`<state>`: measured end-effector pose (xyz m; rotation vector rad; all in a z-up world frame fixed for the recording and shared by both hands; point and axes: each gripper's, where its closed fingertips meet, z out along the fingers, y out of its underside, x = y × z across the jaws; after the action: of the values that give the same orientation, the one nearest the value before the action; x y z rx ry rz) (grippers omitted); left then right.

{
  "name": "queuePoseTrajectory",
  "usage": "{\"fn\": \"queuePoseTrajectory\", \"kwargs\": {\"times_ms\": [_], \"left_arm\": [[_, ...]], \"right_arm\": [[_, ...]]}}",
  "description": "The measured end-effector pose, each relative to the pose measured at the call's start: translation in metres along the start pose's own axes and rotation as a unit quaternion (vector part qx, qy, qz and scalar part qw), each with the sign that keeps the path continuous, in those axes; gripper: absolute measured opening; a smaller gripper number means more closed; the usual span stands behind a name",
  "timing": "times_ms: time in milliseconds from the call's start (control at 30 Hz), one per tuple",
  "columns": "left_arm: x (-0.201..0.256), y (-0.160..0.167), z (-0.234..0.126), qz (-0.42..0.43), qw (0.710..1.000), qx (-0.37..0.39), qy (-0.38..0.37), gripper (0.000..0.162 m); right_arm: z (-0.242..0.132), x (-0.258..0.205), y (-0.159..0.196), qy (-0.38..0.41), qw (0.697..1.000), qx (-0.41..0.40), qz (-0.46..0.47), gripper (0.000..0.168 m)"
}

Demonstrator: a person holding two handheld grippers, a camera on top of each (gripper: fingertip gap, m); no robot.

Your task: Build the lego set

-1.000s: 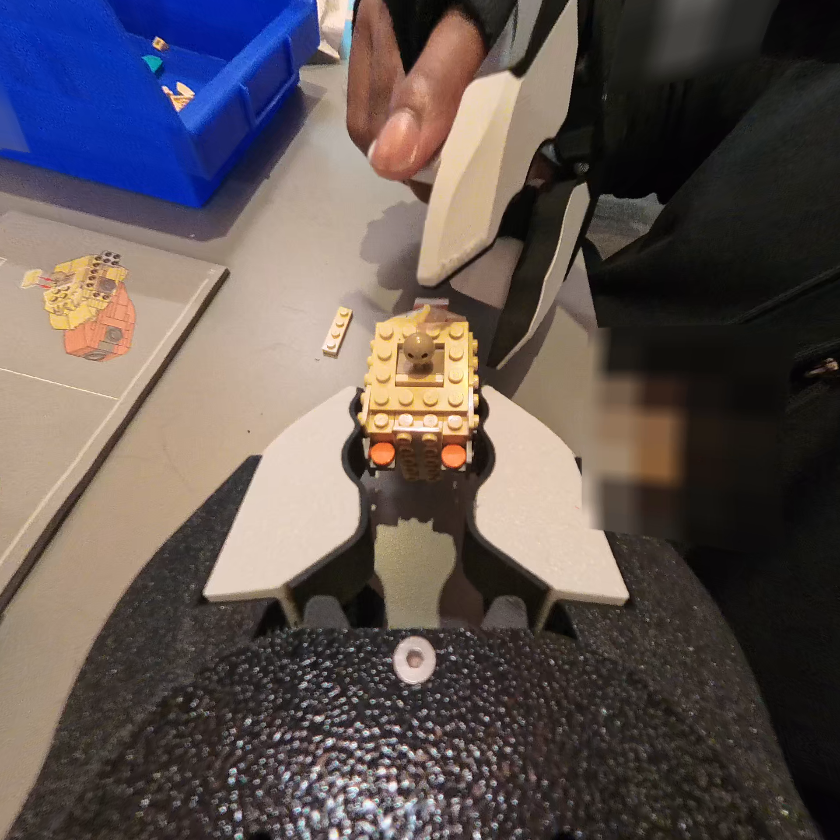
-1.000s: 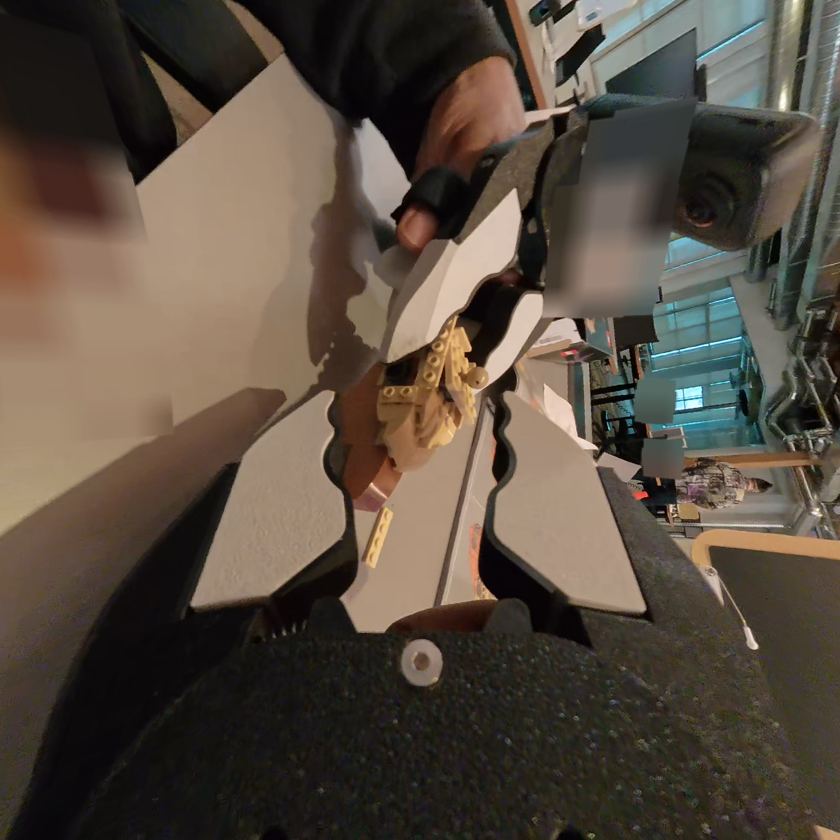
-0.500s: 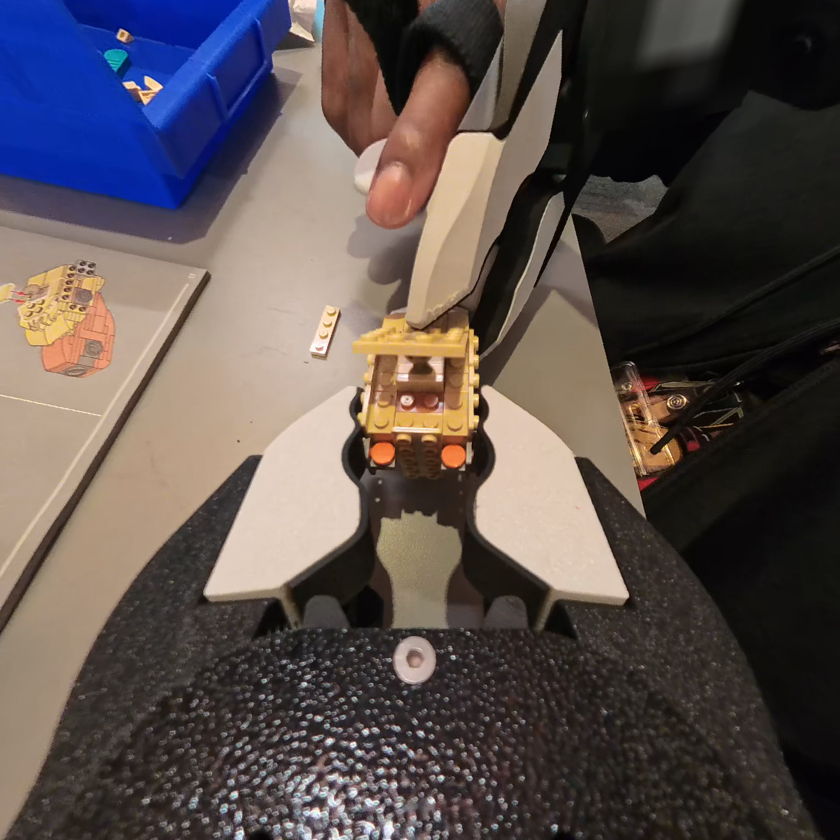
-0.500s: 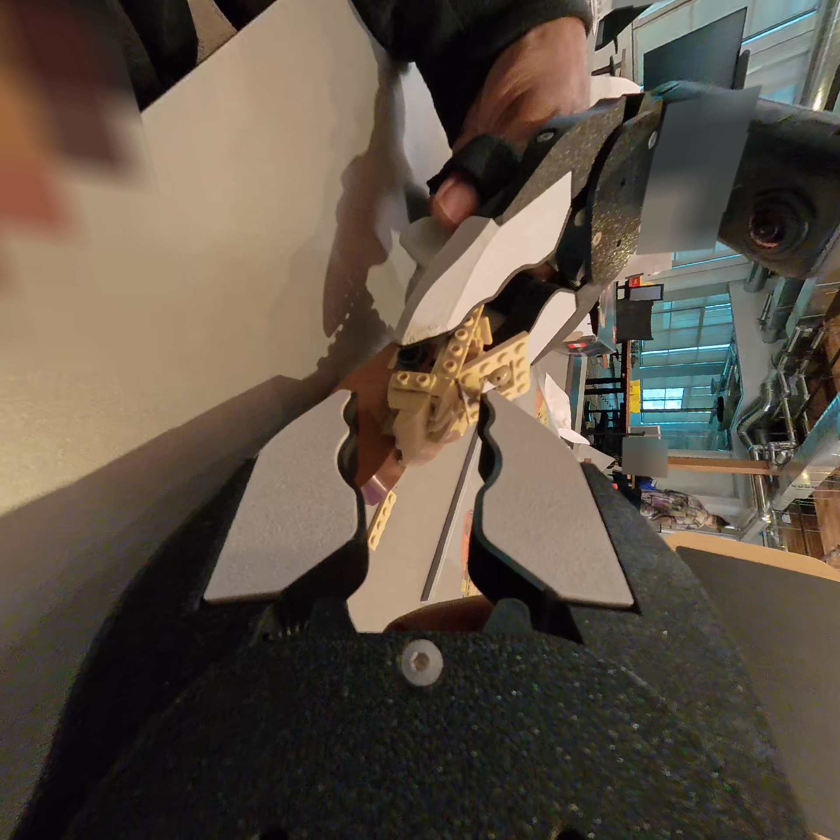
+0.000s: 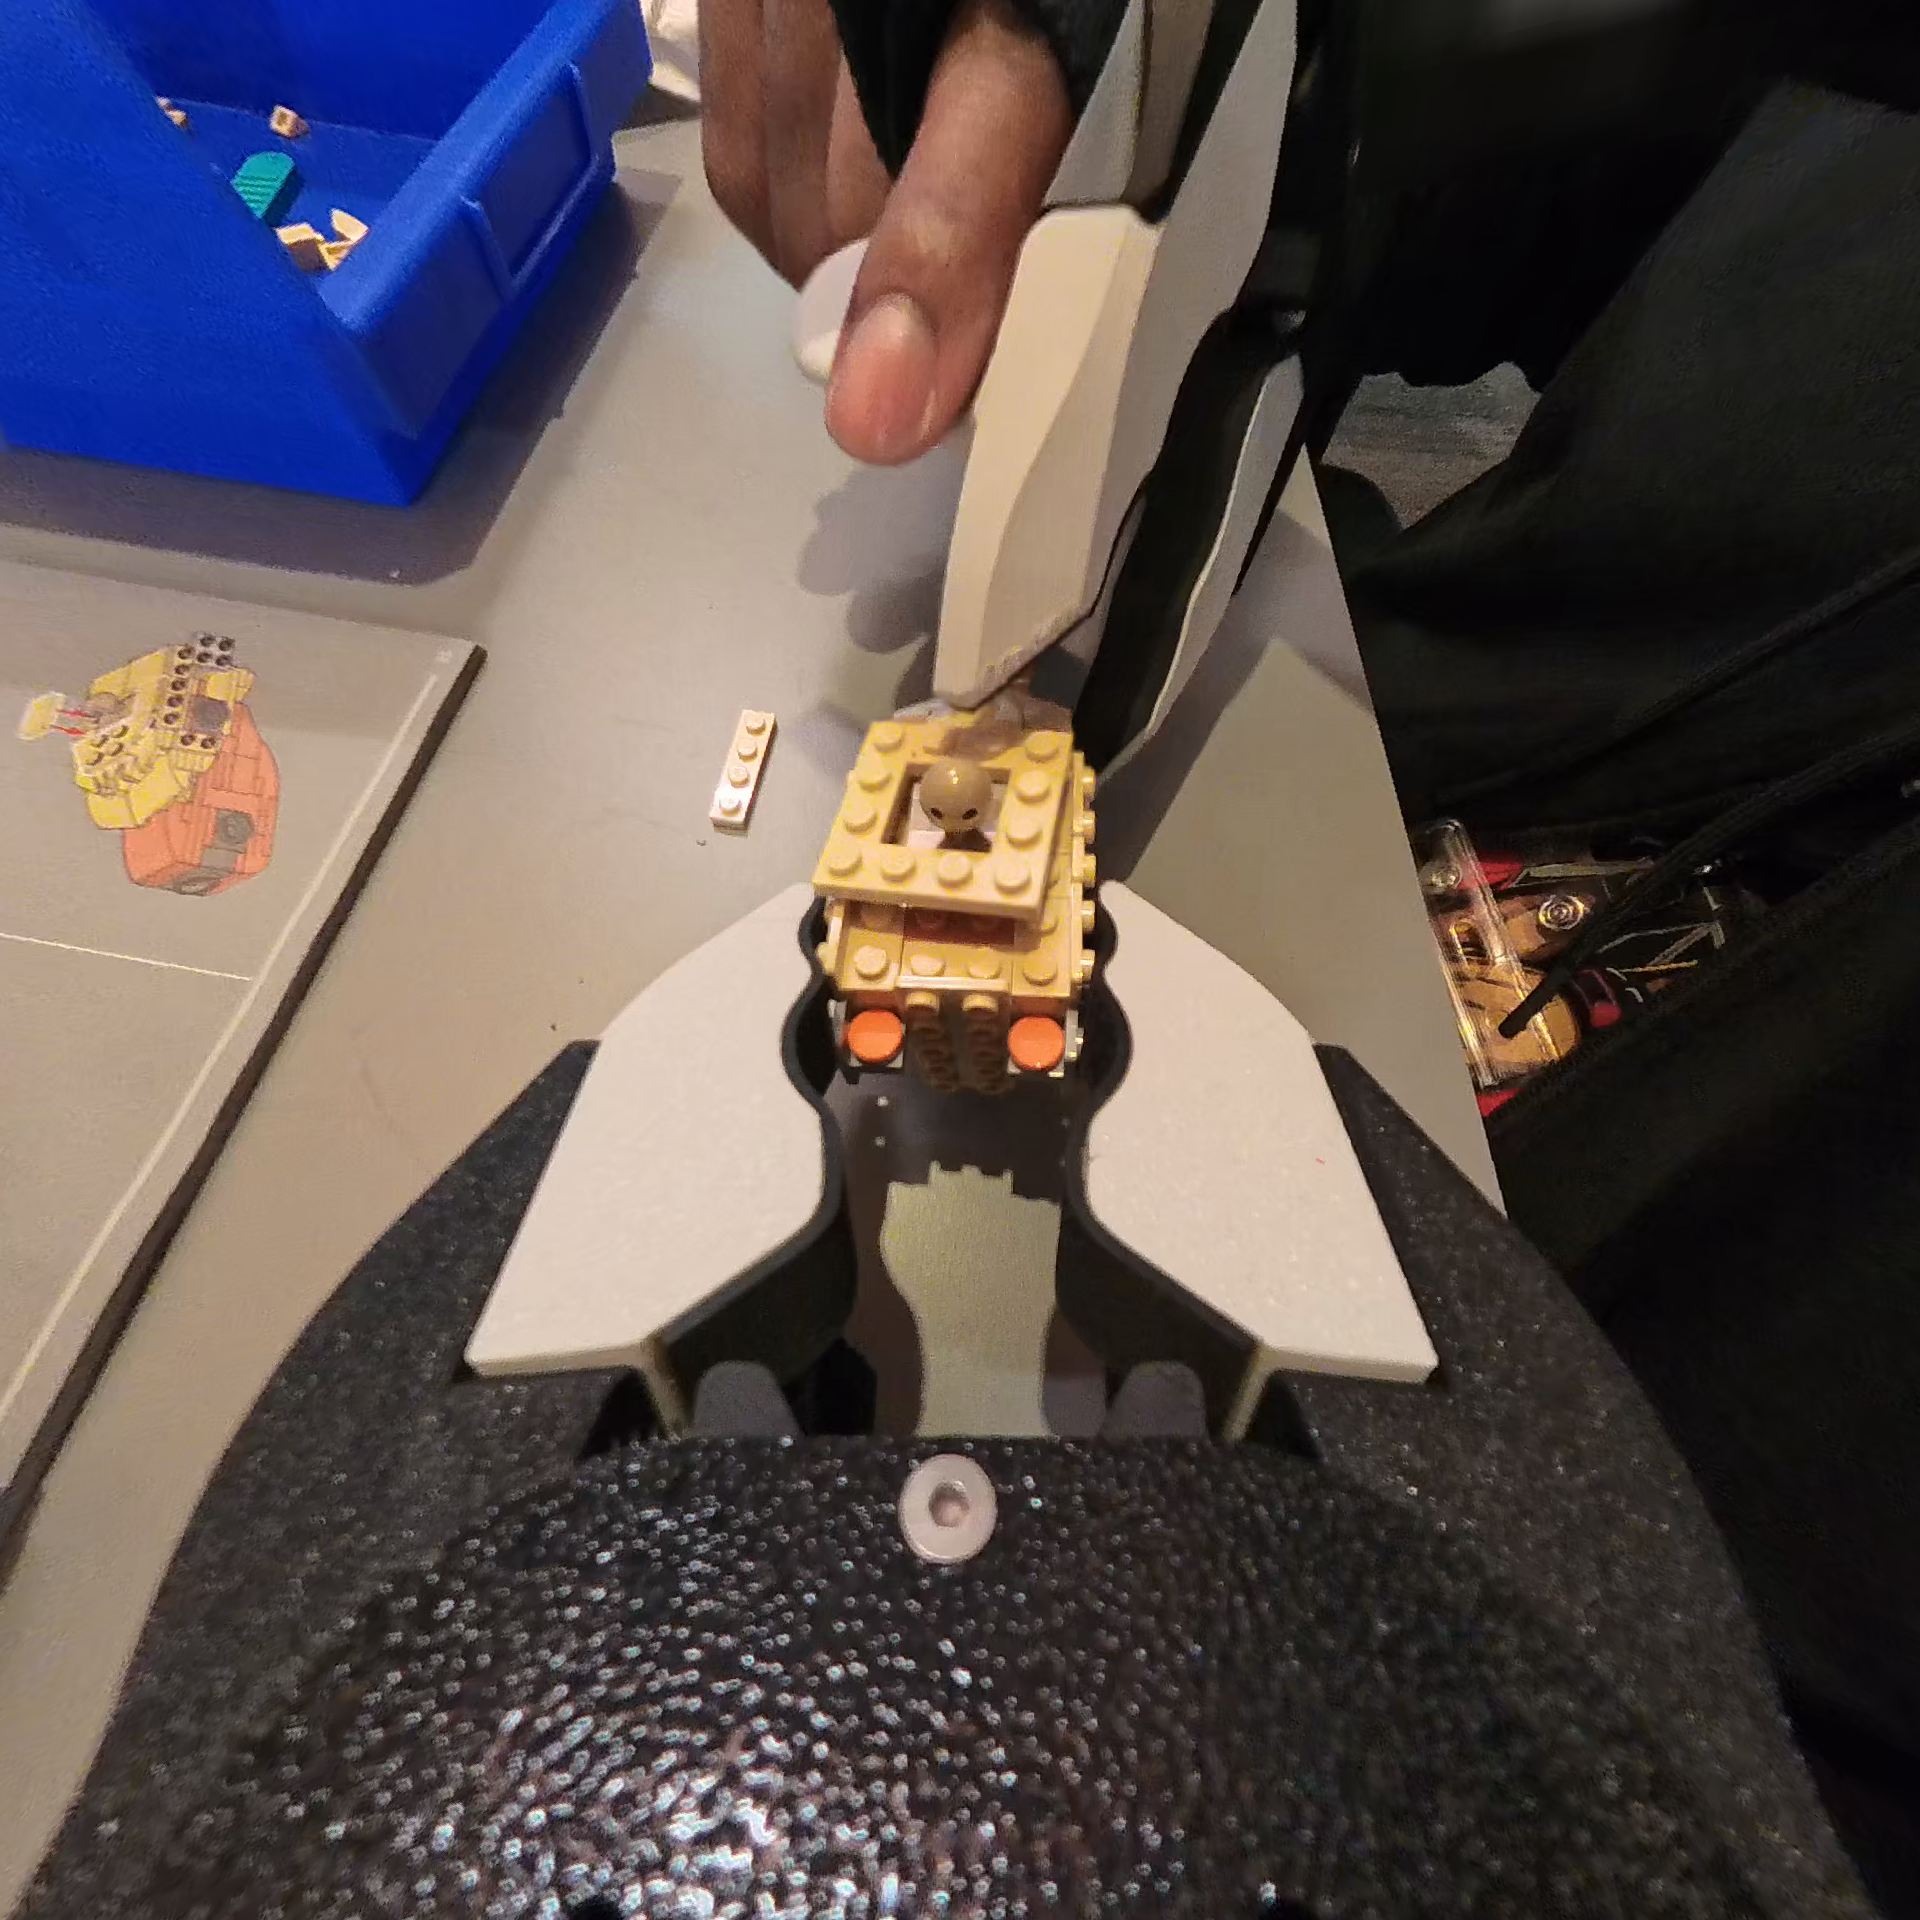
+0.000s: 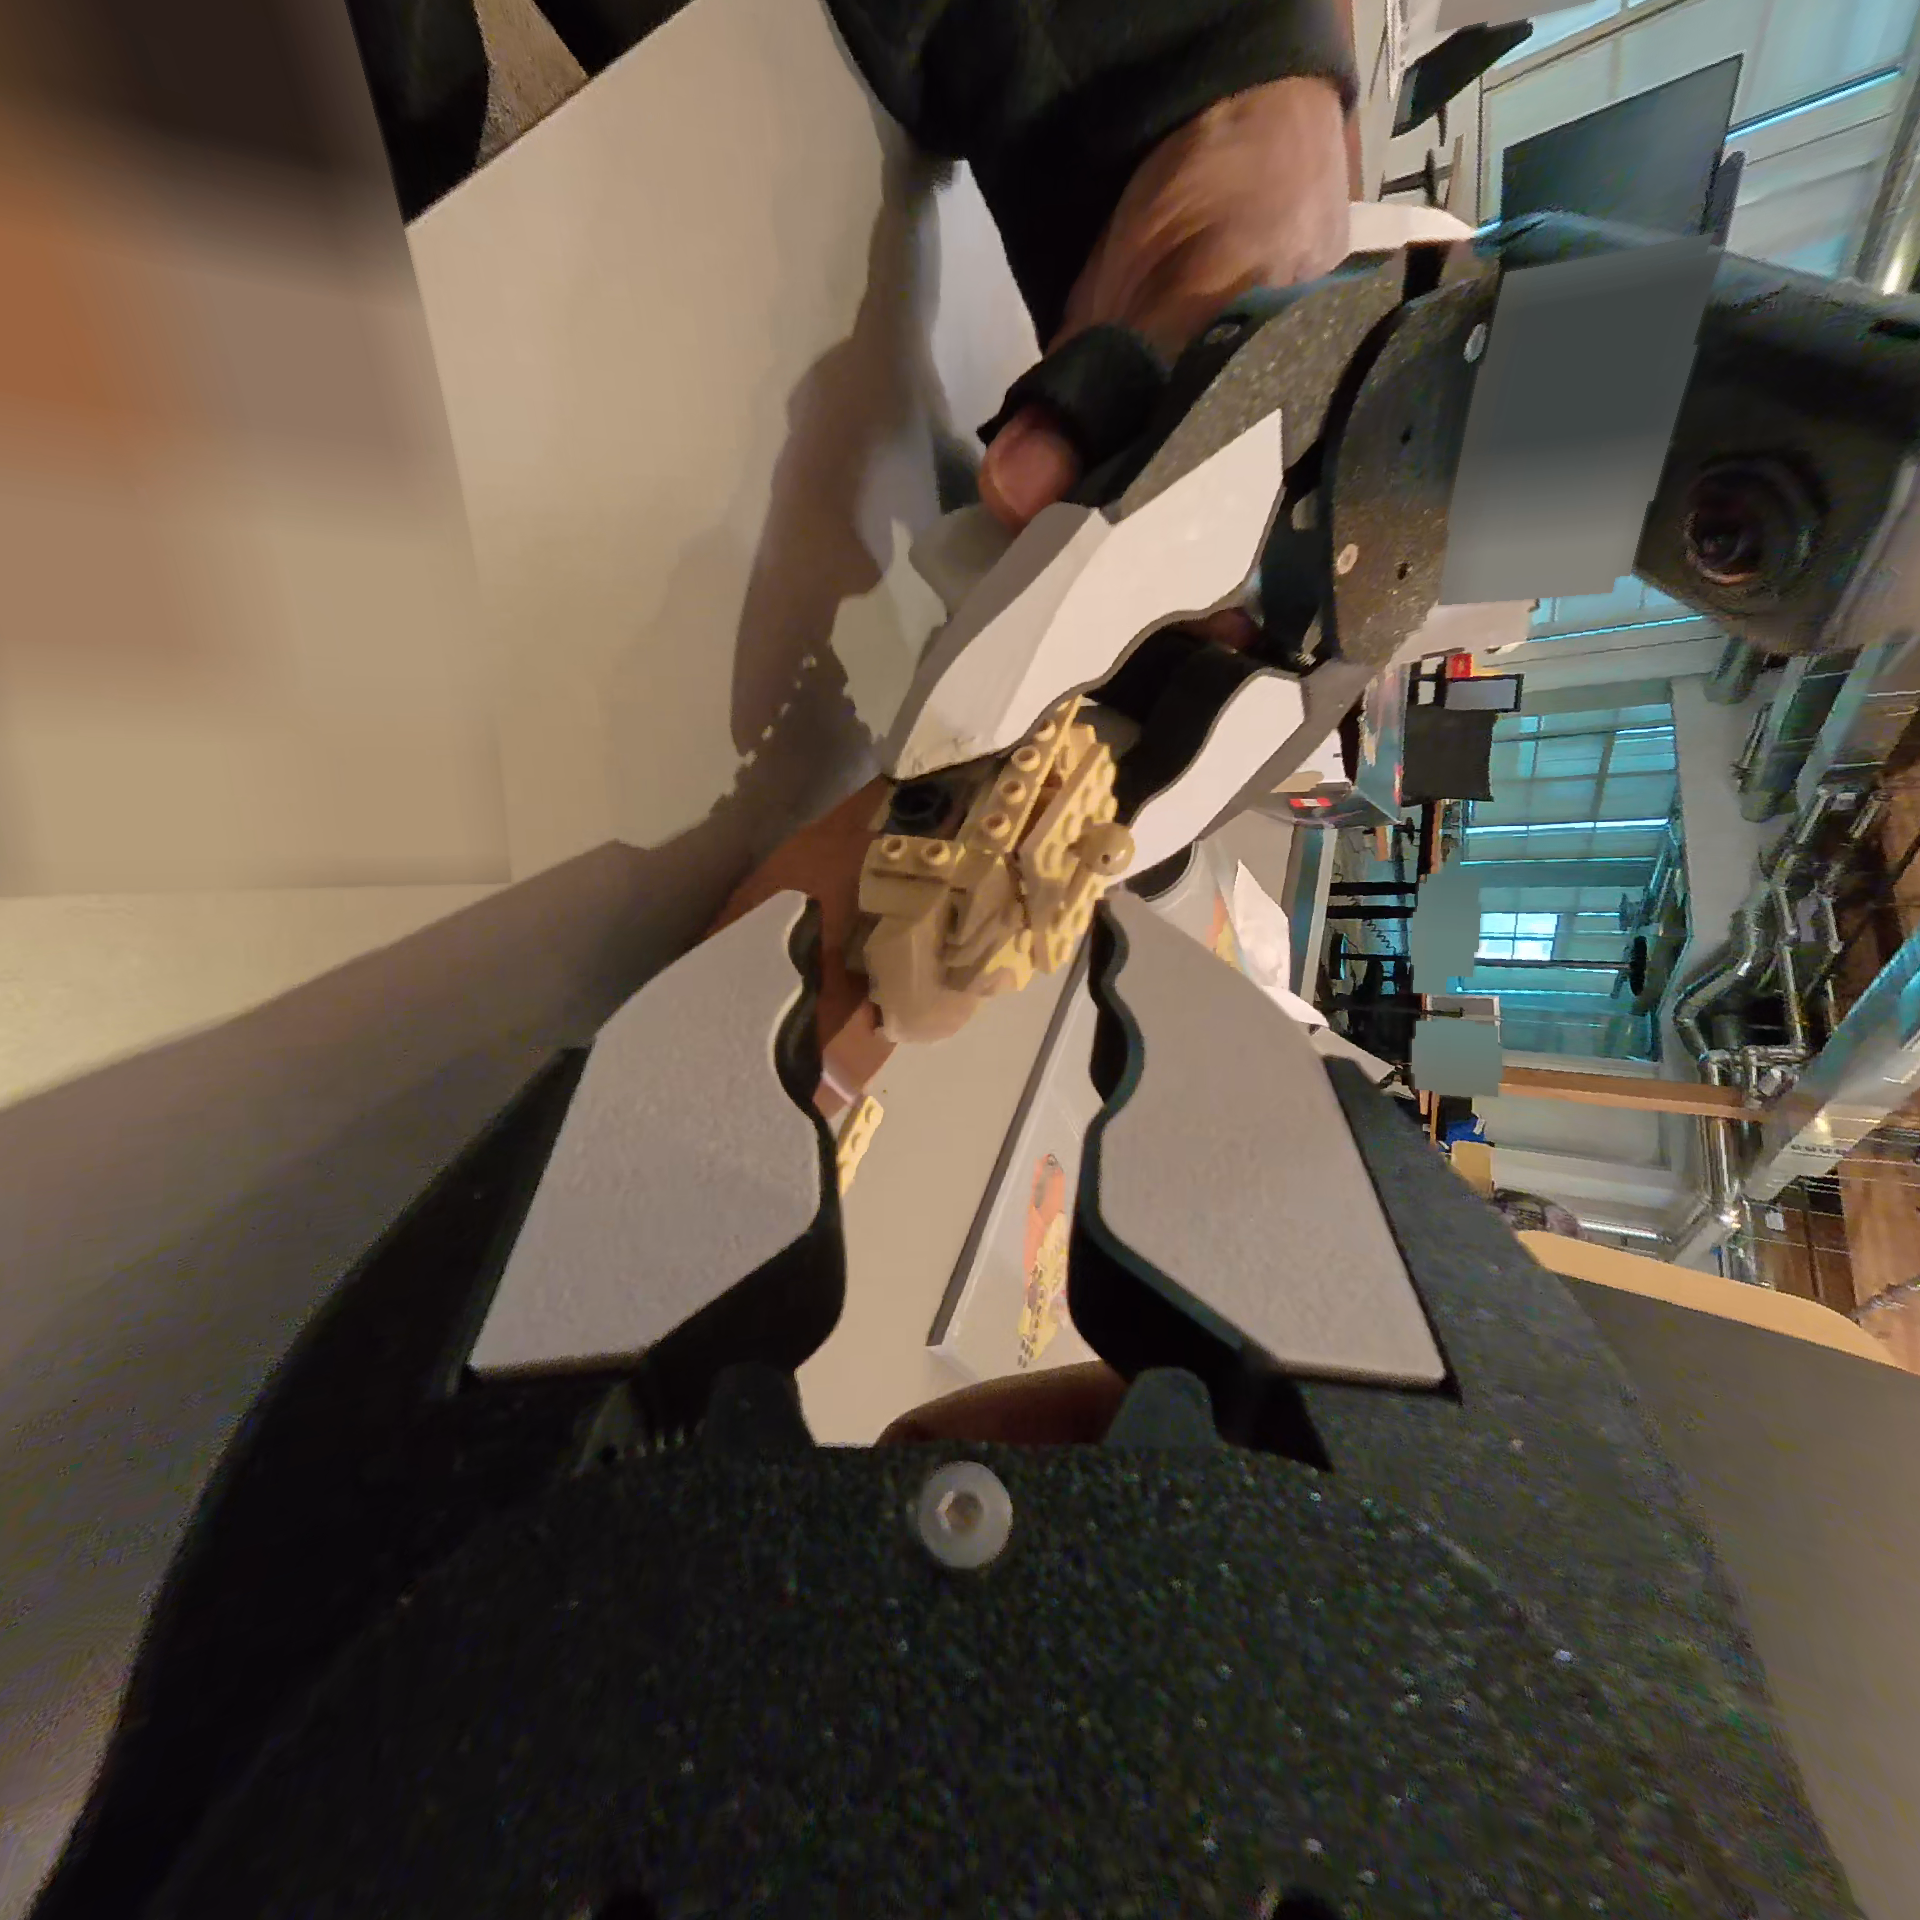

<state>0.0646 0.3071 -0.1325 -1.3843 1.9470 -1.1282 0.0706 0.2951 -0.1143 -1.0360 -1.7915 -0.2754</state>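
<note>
While the left gripper (image 5: 956, 997) clamps the model (image 5: 961, 914) above the table (image 5: 582, 623), the right gripper (image 6: 951, 935), jaws parted and empty, nudges its loose top plate (image 5: 940, 821); off-centre pressure could pop it off.

A grey table (image 5: 582, 582) is seen in the left wrist view, its right edge running beside dark clothing. On it, at the far left, a blue bin (image 5: 260, 208) with a few small pieces inside is set, and nearer, along the left edge, a grey instruction sheet (image 5: 156, 935) printed with a yellow and orange model is laid flat. A small pale four-stud plate (image 5: 744, 767) is found lying alone on the bare surface between the sheet and the middle of the table.
</note>
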Motion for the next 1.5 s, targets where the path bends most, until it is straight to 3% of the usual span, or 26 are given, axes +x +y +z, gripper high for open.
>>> {"fn": "queuePoseTrajectory", "kwargs": {"times_ms": [267, 567, 967, 1300, 1500], "left_arm": [[0.004, -0.001, 0.001, 0.032, 0.999, -0.003, -0.001, 0.044], [0.015, -0.002, 0.004, 0.086, 0.996, -0.007, 0.016, 0.044], [0.014, 0.001, 0.006, 0.096, 0.995, -0.016, 0.014, 0.044], [0.014, 0.0, 0.005, 0.093, 0.996, -0.01, 0.01, 0.044], [0.011, -0.002, 0.003, 0.064, 0.998, 0.006, 0.012, 0.044]], "right_arm": [[-0.004, 0.003, 0.003, -0.036, 0.999, 0.014, 0.037, 0.054], [-0.01, -0.014, -0.005, -0.143, 0.988, 0.018, 0.059, 0.062], [-0.01, -0.018, -0.004, -0.19, 0.982, 0.006, -0.003, 0.064], [-0.011, -0.014, -0.001, -0.173, 0.985, 0.002, -0.007, 0.067], [-0.022, -0.003, -0.004, -0.079, 0.995, 0.042, 0.032, 0.067]]}}
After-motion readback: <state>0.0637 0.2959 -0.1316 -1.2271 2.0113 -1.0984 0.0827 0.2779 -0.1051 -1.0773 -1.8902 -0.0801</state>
